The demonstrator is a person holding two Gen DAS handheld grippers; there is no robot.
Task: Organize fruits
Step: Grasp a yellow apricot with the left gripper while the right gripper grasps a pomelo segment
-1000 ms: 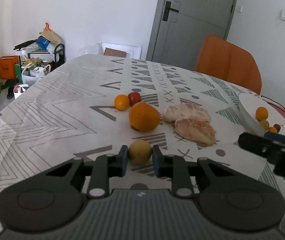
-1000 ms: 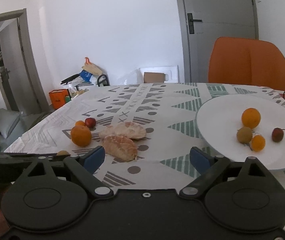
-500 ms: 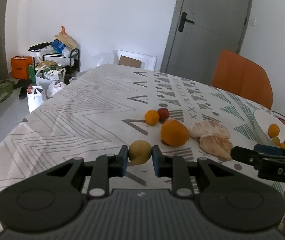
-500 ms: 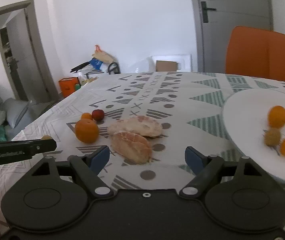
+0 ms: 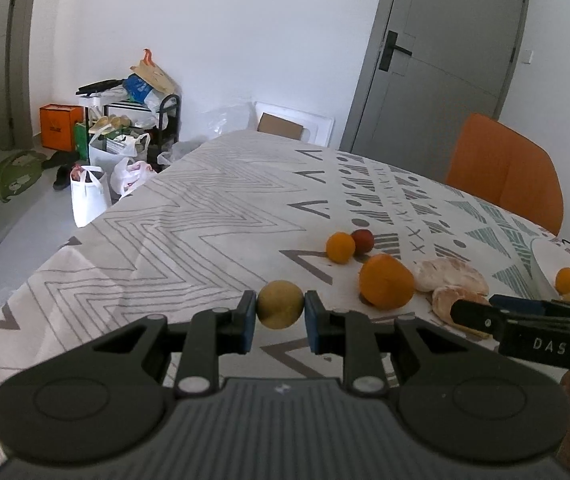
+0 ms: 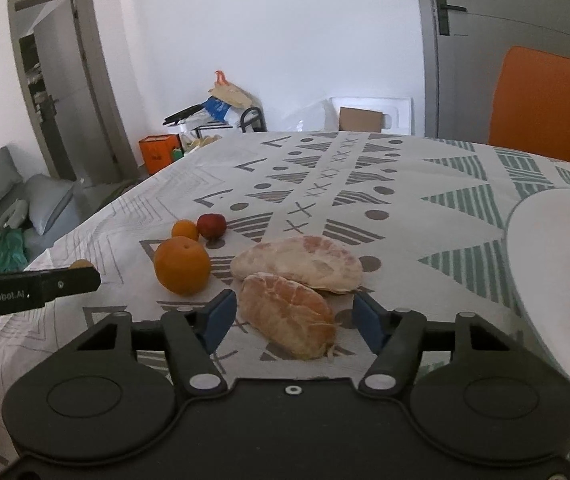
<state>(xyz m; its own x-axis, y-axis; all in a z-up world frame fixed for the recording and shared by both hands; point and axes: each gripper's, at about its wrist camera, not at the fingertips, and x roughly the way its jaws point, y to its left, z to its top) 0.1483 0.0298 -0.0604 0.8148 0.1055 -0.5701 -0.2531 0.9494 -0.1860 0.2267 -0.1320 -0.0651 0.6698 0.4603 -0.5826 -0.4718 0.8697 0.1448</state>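
Note:
My left gripper (image 5: 280,322) is shut on a small yellow-green round fruit (image 5: 280,309), held a little above the patterned tablecloth. My right gripper (image 6: 295,320) reaches over a peeled orange half (image 6: 287,316). Its jaws are closing around that half, with small gaps still showing at both pads. A second peeled half (image 6: 297,264) lies just behind. To the left sit a large orange (image 6: 182,266), a small orange (image 6: 185,230) and a red fruit (image 6: 211,226). The white plate (image 6: 545,264) at the right holds several small fruits.
An orange chair (image 6: 549,104) stands behind the table's far right side. The left gripper's finger (image 6: 33,288) juts in from the left edge in the right wrist view. The table's left edge drops to a floor with bags and a shelf (image 5: 125,136).
The left gripper has lifted and pulled back with the yellow-green fruit. The right gripper has swung left from the plate to the peeled halves, and its jaws have narrowed.

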